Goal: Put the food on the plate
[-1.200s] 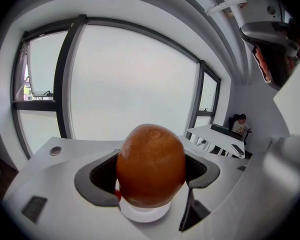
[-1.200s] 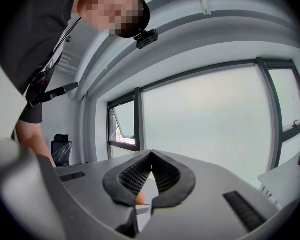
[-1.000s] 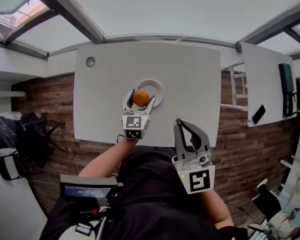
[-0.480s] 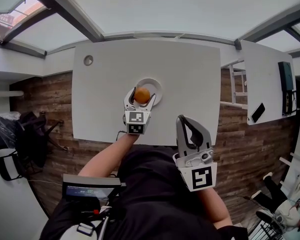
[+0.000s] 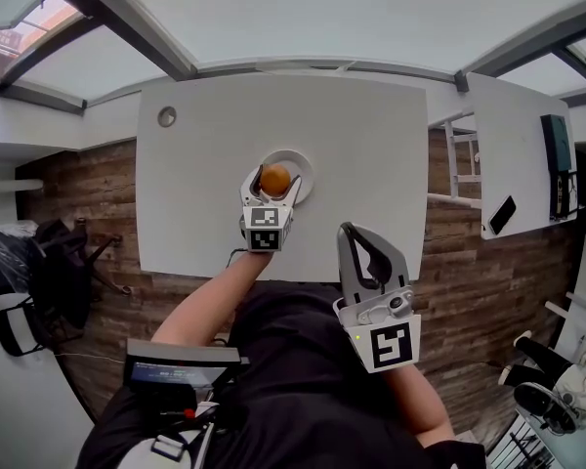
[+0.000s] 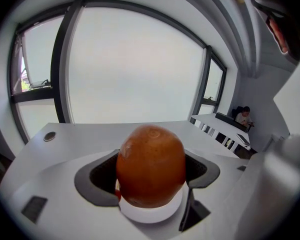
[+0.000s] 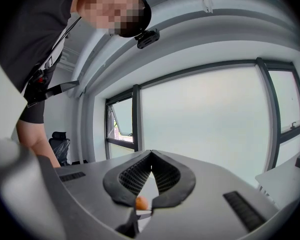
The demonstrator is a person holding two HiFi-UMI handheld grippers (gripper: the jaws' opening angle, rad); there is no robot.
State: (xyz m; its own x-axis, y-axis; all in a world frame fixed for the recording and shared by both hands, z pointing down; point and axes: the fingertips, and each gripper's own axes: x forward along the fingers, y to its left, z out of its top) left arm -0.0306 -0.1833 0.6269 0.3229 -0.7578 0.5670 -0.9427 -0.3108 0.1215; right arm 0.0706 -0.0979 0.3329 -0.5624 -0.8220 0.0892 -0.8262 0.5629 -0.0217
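An orange [image 5: 275, 179] sits between the jaws of my left gripper [image 5: 273, 183], which is shut on it over the near-left part of a round white plate [image 5: 299, 167]. In the left gripper view the orange [image 6: 150, 166] fills the gap between the dark pads, with the plate's rim [image 6: 151, 217] just under it; I cannot tell whether it touches the plate. My right gripper [image 5: 351, 236] is held back near the body, off the table's front edge, its jaws shut and holding nothing. In the right gripper view the right gripper's [image 7: 151, 158] tips meet, and the orange [image 7: 140, 202] shows small below them.
The white table [image 5: 371, 154] has a round cable hole [image 5: 166, 116] at its far left. A second white table [image 5: 513, 135] at the right carries a phone [image 5: 501, 215] and a dark device [image 5: 557, 169]. A white rack [image 5: 454, 169] stands between the tables.
The left gripper has carried the orange a little farther over the plate. The right gripper has hardly moved.
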